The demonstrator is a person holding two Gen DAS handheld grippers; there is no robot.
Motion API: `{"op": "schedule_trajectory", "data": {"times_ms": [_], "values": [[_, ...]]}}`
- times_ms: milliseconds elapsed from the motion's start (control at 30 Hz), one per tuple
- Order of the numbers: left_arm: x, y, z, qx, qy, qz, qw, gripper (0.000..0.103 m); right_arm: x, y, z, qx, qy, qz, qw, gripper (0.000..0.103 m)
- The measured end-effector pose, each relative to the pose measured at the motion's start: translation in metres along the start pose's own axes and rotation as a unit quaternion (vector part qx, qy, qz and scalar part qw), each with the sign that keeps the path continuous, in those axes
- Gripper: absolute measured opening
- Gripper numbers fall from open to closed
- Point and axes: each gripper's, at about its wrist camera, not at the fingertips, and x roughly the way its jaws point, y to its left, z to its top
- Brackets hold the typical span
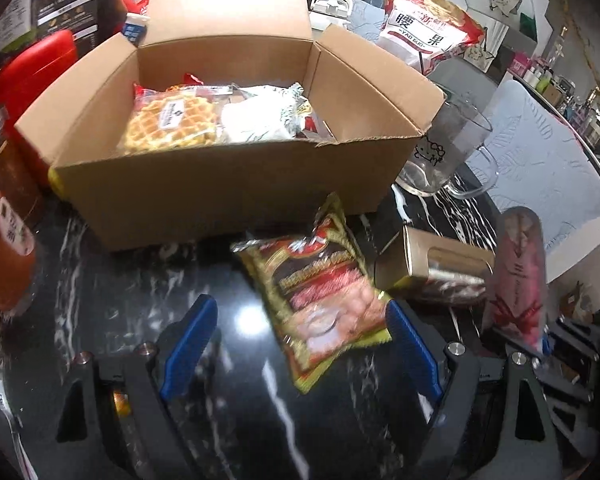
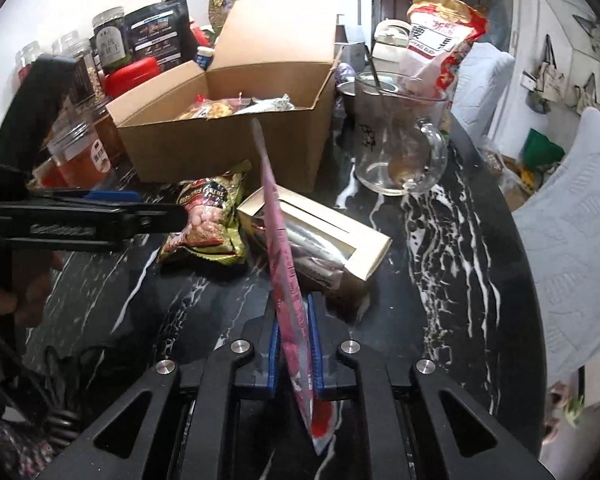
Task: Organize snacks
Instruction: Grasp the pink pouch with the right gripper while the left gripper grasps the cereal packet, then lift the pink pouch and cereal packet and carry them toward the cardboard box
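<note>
Nearest to me, my right gripper (image 2: 294, 356) is clamped on a thin pink packet (image 2: 284, 248), which stands on edge betw. the blue pads and looks lifted off the table (image 2: 452, 240). My left gripper (image 1: 300, 344) has its jaws wide apart, nothing held; the gold-red pouch (image 1: 320, 300) lies flat betw. them, its right edge just beside the right pad. Behind the pouch is a small window carton (image 2: 328, 236), then a glass mug (image 2: 396, 148). Further back the box (image 1: 228, 184) stands open, w/ a waffle pack (image 1: 168, 124) and other packs already inside.

Step in hand, I think: the packet is picked and goes to the box. Next move needs lifting it over the front wall and letting go inside. Left should then close on the pouch.
</note>
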Motion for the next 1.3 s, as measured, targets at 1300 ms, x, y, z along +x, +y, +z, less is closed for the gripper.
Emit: {"op": "schedule_trajectory", "data": {"times_ms": [1300], "values": [[0.015, -0.04, -0.04, 0.072, 0.053, -0.024, 0.9957, 0.063, -0.012, 0.007, -0.02, 0.019, 0.02, 0.023, 0.999, 0.01]]}}
